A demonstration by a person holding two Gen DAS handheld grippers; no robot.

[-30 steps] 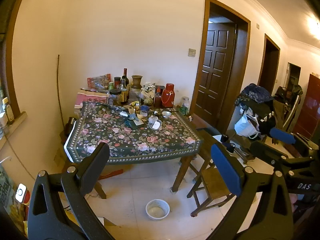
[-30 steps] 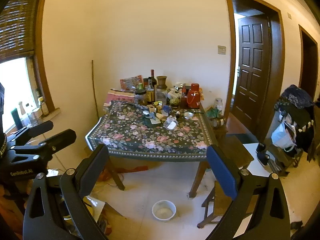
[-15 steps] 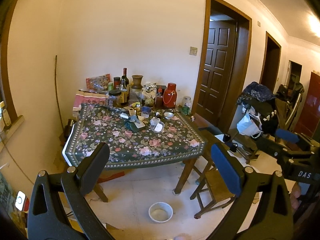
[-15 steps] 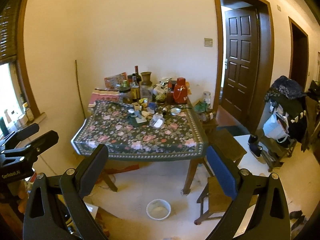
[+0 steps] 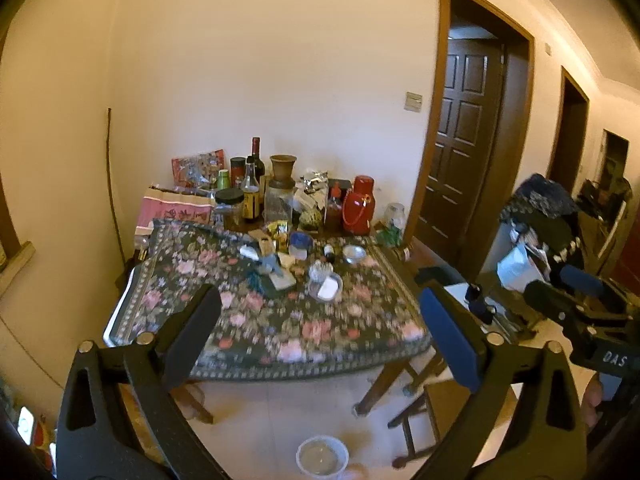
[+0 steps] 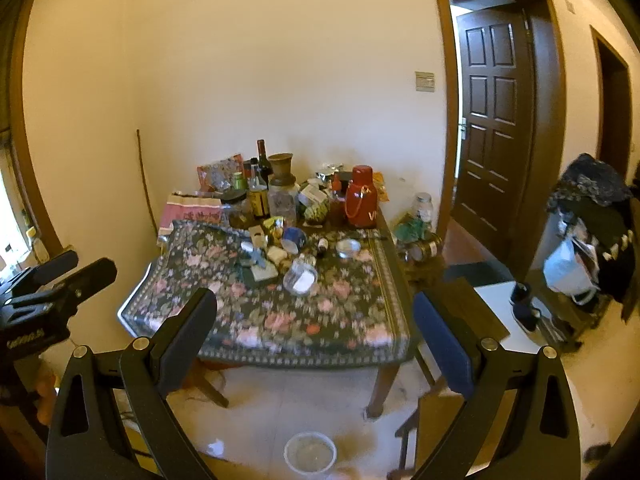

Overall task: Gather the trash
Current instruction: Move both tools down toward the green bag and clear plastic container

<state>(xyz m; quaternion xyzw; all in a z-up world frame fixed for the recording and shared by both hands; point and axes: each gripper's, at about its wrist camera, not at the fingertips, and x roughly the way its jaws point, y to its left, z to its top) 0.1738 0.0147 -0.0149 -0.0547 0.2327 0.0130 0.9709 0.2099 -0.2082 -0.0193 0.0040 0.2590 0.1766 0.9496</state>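
Closer to the worktop [image 5: 280, 332] than before.
I hold left tongs [image 5: 320, 328] and right tongs [image 6: 312, 324] wide apart, empty; the trash [image 5: 276, 268] is too blurred to tell its axis.

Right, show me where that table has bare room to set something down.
The near half of the flowered tablecloth is bare, from the front edge up to the clear plastic tub. The left strip, below the pink box, is open too. The back is crowded: bottles, a vase and the red flask stand packed together. Both grippers are open and empty.

Cream walls [image 6: 280, 60] — dark doors [image 6: 494, 120], tiled floor [image 6: 288, 408].
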